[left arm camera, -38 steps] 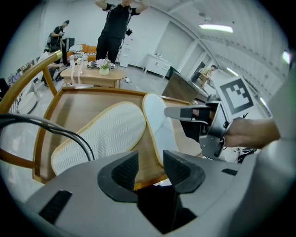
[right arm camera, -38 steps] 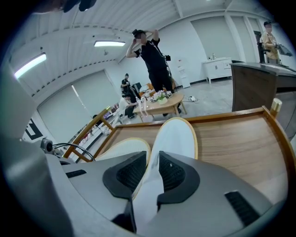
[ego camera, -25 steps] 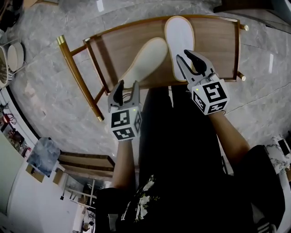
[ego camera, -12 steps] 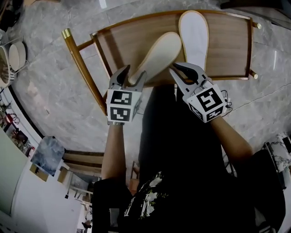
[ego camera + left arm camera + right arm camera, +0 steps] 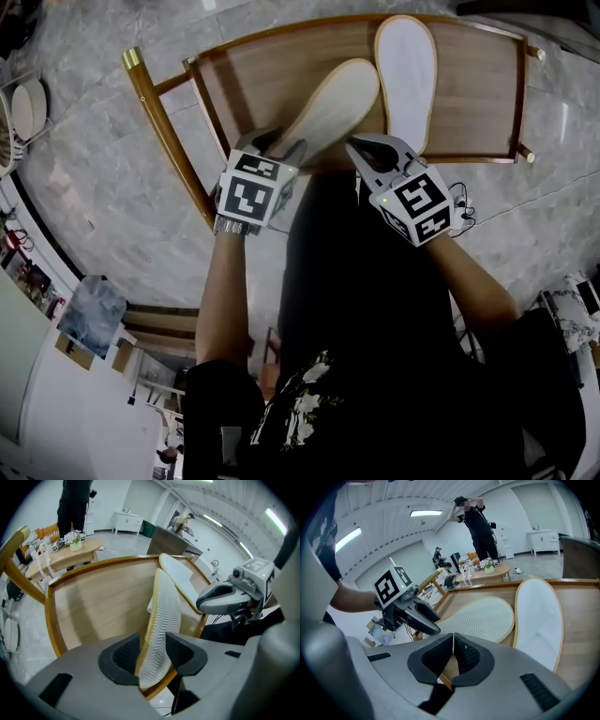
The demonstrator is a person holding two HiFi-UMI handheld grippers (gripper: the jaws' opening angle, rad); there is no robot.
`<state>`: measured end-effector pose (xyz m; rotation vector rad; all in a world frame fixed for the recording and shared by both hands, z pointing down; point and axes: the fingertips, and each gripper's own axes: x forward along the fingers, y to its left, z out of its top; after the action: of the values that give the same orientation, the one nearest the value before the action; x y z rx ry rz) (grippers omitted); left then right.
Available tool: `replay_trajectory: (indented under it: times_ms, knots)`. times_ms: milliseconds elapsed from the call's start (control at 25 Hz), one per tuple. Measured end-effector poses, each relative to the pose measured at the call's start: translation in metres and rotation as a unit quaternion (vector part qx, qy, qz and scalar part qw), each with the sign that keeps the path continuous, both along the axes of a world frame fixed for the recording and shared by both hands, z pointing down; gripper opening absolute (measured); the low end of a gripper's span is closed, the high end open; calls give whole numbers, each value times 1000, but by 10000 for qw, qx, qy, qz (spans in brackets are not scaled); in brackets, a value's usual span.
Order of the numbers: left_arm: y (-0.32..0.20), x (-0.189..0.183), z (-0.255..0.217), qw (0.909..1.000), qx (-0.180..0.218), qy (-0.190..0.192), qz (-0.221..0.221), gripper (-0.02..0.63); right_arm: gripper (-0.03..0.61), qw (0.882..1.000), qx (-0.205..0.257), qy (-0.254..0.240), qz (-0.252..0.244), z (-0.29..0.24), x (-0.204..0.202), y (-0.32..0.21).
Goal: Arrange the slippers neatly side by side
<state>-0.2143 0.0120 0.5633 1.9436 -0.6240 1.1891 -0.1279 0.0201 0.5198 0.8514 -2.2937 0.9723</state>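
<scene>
Wooden tabletop [image 5: 244,84] with a raised rim, set on a grey marbled floor [image 5: 112,187]. Carries two pale slippers, lying close together right of centre. Left slipper [image 5: 333,103] slantwise, ridged sole up, toe far and against the side of the right slipper [image 5: 405,75], heel jutting past the near rim. Right slipper straight, running near to far, its heel close to the near rim. Left tongs [image 5: 153,654], just closing, pinching the left slipper's heel: one pad on the ridged sole, the other on the opposite face. Right tongs [image 5: 453,644], just closing as well, pressed together with nothing between them, at the near rim just beside the right slipper's heel and to the right of the left tongs. Both held out on bare forearms [image 5: 225,291] from the near side.
</scene>
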Motion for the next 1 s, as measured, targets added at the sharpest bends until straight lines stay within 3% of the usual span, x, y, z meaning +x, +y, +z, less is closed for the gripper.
replay_trajectory:
  times_ms: [440, 760, 1000]
  knots:
    - [0, -2, -16, 9991, 270, -48, -327, 87, 3, 9998, 20, -34, -206, -7, 4, 0]
    - [3, -2, -36, 9933, 513, 273, -994, 27, 3, 9987, 109, -178, -471, -17, -8, -5]
    - [3, -20, -53, 9829, 1076, -205, -1478, 25, 3, 9962, 114, -355, -789, -23, -23, 0]
